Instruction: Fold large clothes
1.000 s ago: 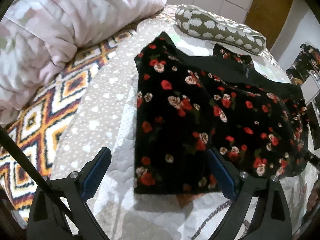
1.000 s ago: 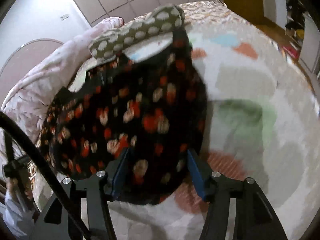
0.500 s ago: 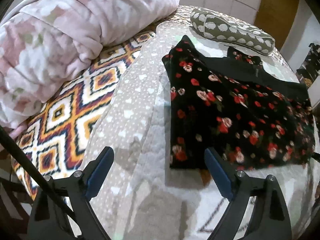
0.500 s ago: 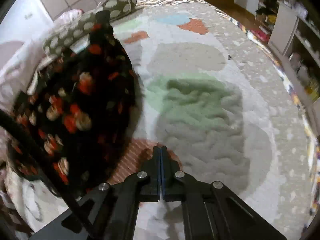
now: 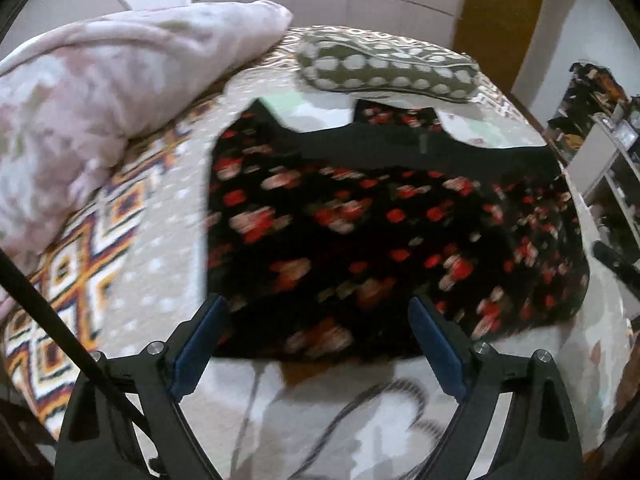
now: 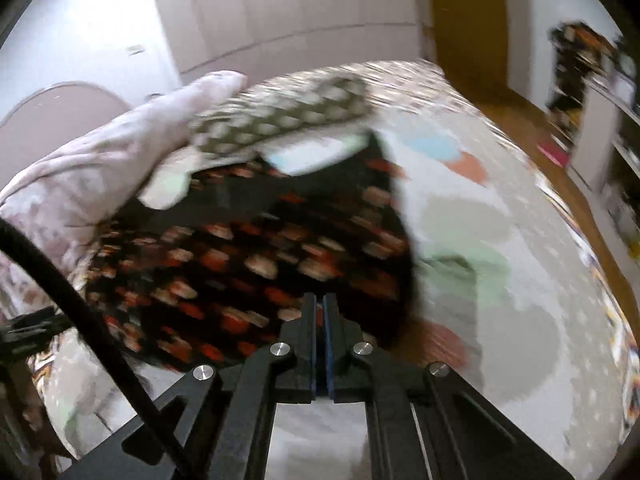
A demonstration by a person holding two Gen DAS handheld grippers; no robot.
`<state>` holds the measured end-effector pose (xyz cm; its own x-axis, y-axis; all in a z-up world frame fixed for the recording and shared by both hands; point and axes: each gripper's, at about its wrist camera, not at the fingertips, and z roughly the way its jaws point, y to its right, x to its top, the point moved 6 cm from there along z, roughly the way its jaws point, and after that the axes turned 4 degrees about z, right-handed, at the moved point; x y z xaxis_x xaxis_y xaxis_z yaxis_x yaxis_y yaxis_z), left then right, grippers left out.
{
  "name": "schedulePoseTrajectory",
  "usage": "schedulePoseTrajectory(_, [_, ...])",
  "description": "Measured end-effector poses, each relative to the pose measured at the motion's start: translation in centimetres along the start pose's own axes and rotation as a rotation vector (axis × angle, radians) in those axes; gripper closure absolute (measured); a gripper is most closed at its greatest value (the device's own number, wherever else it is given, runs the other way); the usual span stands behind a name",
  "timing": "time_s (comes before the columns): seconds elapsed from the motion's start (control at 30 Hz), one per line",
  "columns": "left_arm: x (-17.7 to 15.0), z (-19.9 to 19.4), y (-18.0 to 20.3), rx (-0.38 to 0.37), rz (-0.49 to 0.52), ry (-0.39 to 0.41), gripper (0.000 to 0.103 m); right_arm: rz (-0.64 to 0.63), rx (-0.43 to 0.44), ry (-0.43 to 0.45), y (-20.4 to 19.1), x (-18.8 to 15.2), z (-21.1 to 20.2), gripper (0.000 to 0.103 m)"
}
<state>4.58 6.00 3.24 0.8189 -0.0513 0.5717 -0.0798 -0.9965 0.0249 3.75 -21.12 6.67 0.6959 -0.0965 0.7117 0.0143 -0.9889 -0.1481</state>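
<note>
Black cloth printed with red and cream flowers, a dress (image 5: 384,240) as far as the blur allows, lies flat on the bed (image 5: 168,240), already folded to a rough rectangle. Its long axis runs across the left wrist view, from the patterned blanket (image 5: 68,280) side towards the shelves (image 5: 608,176) at the right. A spotted pillow (image 5: 388,68) sits just past its far edge and a pink quilt (image 5: 100,92) is heaped at the far left.

Left tongs (image 5: 316,344) are spread wide and hold nothing; the dress's near edge lies right between their 2 blue pads, directly ahead. Right tongs (image 6: 320,344) are pressed together, and no cloth shows between them. From that side the dress (image 6: 248,264) lies ahead and to the left, with its near right corner just beside the tips.

My guess is that the next fold turns on that near edge. The left tongs are squarely in line with it and so better placed, while the right would have to open and shift left to take the corner.
</note>
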Motion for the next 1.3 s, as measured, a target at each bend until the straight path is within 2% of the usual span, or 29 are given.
schedulePoseTrajectory(0.13, [2.5, 2.8, 2.5, -0.002, 0.035, 0.0, 0.012, -0.043, 0.049, -0.039, -4.6, 0.4, 3.5, 0.094])
schedulePoseTrajectory(0.23, [3.8, 6.4, 3.8, 0.048, 0.104, -0.043, 0.012, -0.074, 0.029, -0.071, -5.8, 0.3, 7.1, 0.094])
schedulePoseTrajectory(0.33, [3.4, 9.4, 4.1, 0.118, 0.173, -0.071, 0.011, -0.087, -0.006, -0.085, -5.5, 0.0, 9.9, 0.094])
schedulePoseTrajectory(0.4, [3.3, 10.1, 4.3, 0.13, 0.185, -0.044, 0.008, -0.069, -0.006, -0.104, -4.7, -0.5, 11.5, 0.094])
schedulePoseTrajectory(0.53, [3.8, 10.7, 4.2, 0.129, 0.179, -0.014, 0.002, -0.056, 0.007, -0.082, -4.0, -0.9, 12.9, 0.094])
schedulePoseTrajectory(0.67, [4.3, 10.8, 3.6, 0.104, 0.141, 0.002, 0.001, -0.065, -0.023, -0.035, -4.2, -0.7, 13.3, 0.093])
schedulePoseTrajectory(0.83, [3.6, 8.3, 3.7, 0.107, 0.127, -0.017, 0.003, -0.066, -0.027, -0.04, -4.4, -0.1, 12.7, 0.092])
schedulePoseTrajectory(0.87, [3.4, 7.5, 3.8, 0.103, 0.124, -0.01, 0.004, -0.045, -0.012, -0.044, -4.2, 0.2, 12.0, 0.085])
schedulePoseTrajectory(0.9, [3.2, 6.2, 3.8, 0.1, 0.119, 0.006, 0.004, -0.014, -0.002, -0.034, -3.8, 0.6, 10.8, 0.071])
schedulePoseTrajectory(0.97, [2.7, 4.0, 3.9, 0.097, 0.113, 0.036, 0.004, 0.012, -0.011, 0.007, -3.1, 1.1, 8.7, 0.054])
schedulePoseTrajectory(1.0, [2.4, 3.0, 3.9, 0.094, 0.109, 0.049, 0.004, 0.014, -0.021, 0.044, -2.6, 1.3, 7.0, 0.052])
schedulePoseTrajectory(1.1, [1.4, 0.0, 4.1, 0.091, 0.092, 0.084, 0.004, -0.011, -0.056, 0.083, -1.5, 0.9, 3.8, 0.051])
schedulePoseTrajectory(1.2, [0.3, -2.6, 4.5, 0.086, 0.077, 0.119, 0.003, -0.011, -0.093, 0.082, -0.3, -0.2, 1.9, 0.046])
schedulePoseTrajectory(1.3, [-0.3, -4.6, 4.9, 0.095, 0.077, 0.151, 0.003, 0.011, -0.109, 0.066, 1.1, -1.8, 0.3, 0.046])
